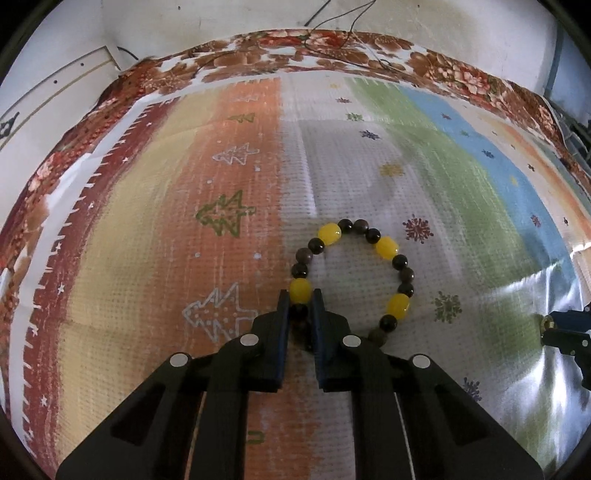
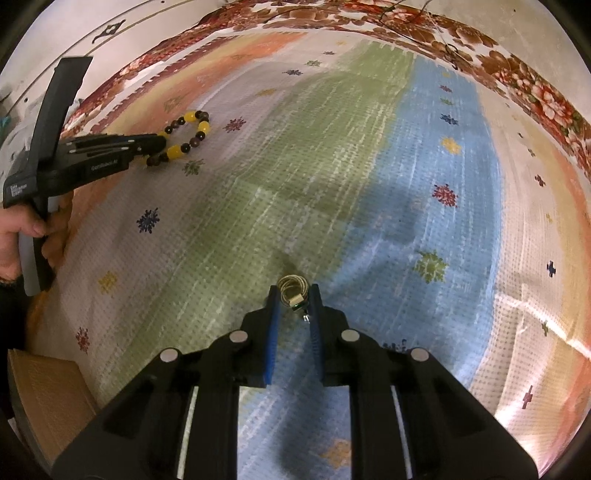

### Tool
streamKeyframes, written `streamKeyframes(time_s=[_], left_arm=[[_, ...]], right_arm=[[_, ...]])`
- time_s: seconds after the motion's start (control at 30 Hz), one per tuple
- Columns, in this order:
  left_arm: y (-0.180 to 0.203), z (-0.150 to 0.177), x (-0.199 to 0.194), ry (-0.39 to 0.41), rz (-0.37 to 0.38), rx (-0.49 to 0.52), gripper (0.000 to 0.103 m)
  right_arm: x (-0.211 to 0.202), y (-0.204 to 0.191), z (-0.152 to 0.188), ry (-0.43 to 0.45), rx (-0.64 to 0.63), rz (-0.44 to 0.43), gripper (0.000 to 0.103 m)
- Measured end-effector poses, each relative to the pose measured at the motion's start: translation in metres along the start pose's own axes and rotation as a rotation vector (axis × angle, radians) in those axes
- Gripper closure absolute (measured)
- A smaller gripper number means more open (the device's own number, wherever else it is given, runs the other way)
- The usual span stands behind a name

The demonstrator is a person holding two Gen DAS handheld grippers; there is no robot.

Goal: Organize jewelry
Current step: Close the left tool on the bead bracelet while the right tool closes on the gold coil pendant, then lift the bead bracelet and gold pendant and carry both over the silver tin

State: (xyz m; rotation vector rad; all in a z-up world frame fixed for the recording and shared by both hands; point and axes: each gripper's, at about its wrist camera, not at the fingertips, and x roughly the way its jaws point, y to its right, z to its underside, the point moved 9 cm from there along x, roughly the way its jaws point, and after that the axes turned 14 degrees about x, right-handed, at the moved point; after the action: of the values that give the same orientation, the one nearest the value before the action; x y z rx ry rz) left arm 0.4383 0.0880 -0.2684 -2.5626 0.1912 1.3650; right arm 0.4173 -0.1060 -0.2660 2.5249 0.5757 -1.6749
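Note:
A bracelet (image 1: 329, 233) of yellow and dark brown beads lies as a ring on the striped mat (image 1: 155, 206). My left gripper (image 1: 300, 299) is shut on its near side, with a dark bead pinched between the blue pads. The right wrist view shows the same grip from the side, the left gripper (image 2: 162, 142) at the bracelet (image 2: 202, 127). My right gripper (image 2: 294, 291) is shut on a small coiled pale-gold piece with a green stone (image 2: 292, 287), resting on the blue stripe. The right gripper (image 1: 546, 328) also shows at the right edge of the left wrist view.
The mat lies on a floral cloth (image 1: 332, 44) against a pale wall. A thin dark cord (image 1: 332, 18) hangs over the far edge. A cardboard box (image 2: 48, 391) sits at the near left. A person's hand (image 2: 22, 225) holds the left gripper's handle.

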Motion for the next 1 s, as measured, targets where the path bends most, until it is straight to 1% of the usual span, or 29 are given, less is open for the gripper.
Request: streamKeyframes(time_s=[0.27,0.43,0.53,0.67,0.87,1.0], left_arm=[[0.000,0.000,-0.003,-0.002,0.001,-0.003,0.092],[0.002,0.005,-0.013,-0.008,0.005,-0.001,0.092],[0.004,0.008,-0.020,-0.005,0.058,-0.025,0.092],[0.004,0.010,-0.037,0.009,0.062,-0.043,0.092],[0.011,0.013,-0.063,0.024,0.055,-0.023,0.092],[0.009,0.015,-0.080,0.038,0.052,-0.035,0.093]], right_arm=[[-0.002,0.001,0.001,0.001,0.006,-0.007,0.086],[-0.004,-0.002,0.001,0.002,0.002,-0.004,0.086],[-0.009,-0.005,0.000,0.011,-0.001,-0.010,0.086],[-0.019,-0.011,-0.002,0.029,-0.001,-0.023,0.086],[-0.037,-0.024,0.000,0.056,-0.001,-0.047,0.086],[-0.051,-0.035,0.004,0.074,-0.006,-0.065,0.086]])
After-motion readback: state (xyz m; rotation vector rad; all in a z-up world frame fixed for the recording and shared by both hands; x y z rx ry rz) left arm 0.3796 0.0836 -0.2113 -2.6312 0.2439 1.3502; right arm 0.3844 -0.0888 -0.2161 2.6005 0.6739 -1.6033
